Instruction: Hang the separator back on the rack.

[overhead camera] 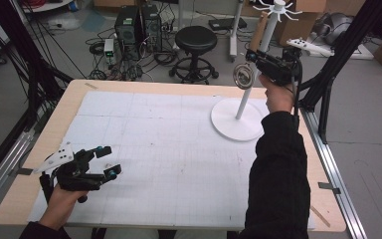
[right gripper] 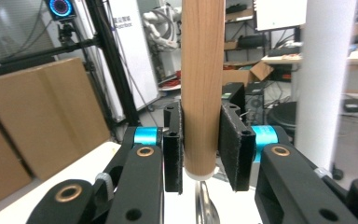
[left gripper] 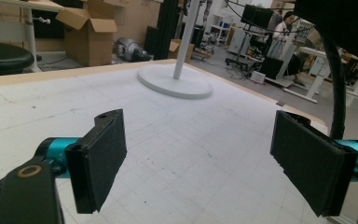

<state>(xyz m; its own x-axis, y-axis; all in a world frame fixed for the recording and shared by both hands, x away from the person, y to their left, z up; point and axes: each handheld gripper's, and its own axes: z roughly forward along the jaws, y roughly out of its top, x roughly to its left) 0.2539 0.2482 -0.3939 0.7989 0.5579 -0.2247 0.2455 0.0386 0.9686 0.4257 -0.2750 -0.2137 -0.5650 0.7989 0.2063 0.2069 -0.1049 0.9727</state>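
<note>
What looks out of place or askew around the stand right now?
Nothing stands out. The right gripper grips the wooden handle of a metal utensil beside the upright white stand; the left gripper hangs open.

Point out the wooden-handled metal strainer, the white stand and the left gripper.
wooden-handled metal strainer (overhead camera: 242, 76), high view, round metal head
white stand (overhead camera: 236, 120), high view, round base
left gripper (overhead camera: 108, 160), high view, between its fingertips
</note>
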